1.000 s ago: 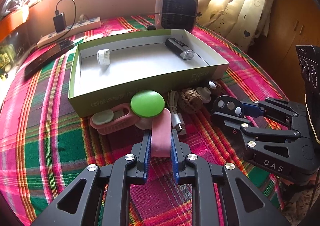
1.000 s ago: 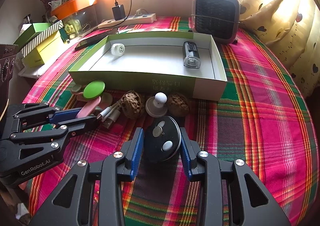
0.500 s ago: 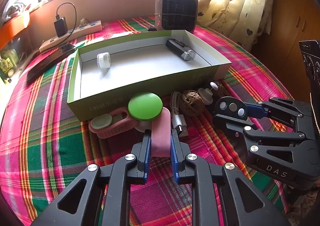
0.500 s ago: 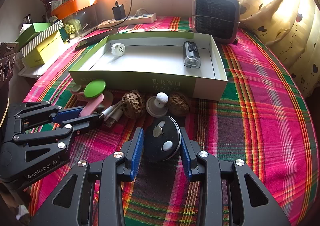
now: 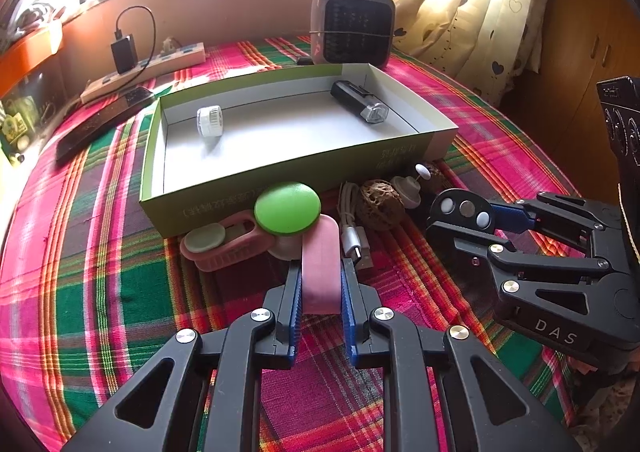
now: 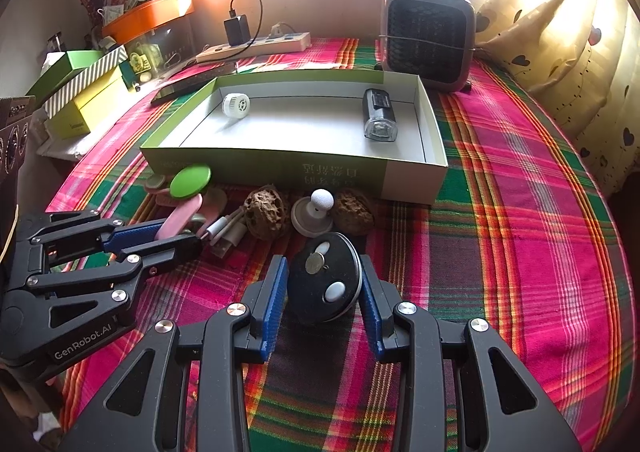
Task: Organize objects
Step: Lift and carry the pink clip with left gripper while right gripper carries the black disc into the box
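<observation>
Pink handle (image 5: 320,272) points lengthwise away between left gripper (image 5: 320,284) fingers.

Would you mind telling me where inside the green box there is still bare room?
The green box floor is bare between the white cap and the black light, and along its near wall. Crowded: the cloth strip before the box, around the walnuts.

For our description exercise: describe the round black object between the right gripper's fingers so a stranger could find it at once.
Start at the long green box on the plaid tablecloth. In front of its near wall lies a row of small items; nearer still, the right gripper clamps a black puck. Unlike the brown walnuts behind it, it is glossy black with pale buttons.
</observation>
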Action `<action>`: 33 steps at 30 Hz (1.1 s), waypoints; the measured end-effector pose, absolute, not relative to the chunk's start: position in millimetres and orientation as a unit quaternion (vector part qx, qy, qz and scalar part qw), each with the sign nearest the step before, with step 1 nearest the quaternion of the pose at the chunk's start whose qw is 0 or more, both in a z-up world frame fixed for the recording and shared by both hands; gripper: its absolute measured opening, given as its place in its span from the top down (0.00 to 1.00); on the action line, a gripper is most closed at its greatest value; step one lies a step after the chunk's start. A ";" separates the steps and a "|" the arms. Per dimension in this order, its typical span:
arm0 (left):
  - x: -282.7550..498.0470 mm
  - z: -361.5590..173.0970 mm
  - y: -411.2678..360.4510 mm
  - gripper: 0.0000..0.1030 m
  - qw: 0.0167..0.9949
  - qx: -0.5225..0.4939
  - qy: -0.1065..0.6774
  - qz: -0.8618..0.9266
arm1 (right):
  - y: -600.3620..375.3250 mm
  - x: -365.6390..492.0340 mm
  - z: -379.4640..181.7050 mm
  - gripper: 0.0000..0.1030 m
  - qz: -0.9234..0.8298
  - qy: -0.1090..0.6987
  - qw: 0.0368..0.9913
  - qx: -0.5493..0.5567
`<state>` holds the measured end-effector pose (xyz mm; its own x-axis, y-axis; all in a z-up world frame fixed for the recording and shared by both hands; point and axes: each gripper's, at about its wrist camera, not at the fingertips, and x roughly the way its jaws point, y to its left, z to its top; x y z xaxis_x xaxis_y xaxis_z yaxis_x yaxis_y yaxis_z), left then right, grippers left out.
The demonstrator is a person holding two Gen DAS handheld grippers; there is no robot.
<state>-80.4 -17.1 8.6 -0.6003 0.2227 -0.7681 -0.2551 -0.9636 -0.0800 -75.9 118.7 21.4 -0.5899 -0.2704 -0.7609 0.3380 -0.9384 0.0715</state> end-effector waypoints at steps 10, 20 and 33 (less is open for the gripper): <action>-69.8 24.3 -17.2 0.85 0.140 -0.410 0.017 0.901 | 120.5 -70.0 35.8 0.65 -0.898 0.038 0.171 0.404; -69.1 42.4 -18.6 0.85 0.138 -0.391 0.009 0.910 | 119.7 -75.5 50.1 0.65 -0.904 0.037 0.172 0.389; -92.8 56.0 -27.5 0.85 0.125 -0.381 -0.002 0.916 | 116.3 -102.5 70.0 0.65 -0.911 0.042 0.173 0.372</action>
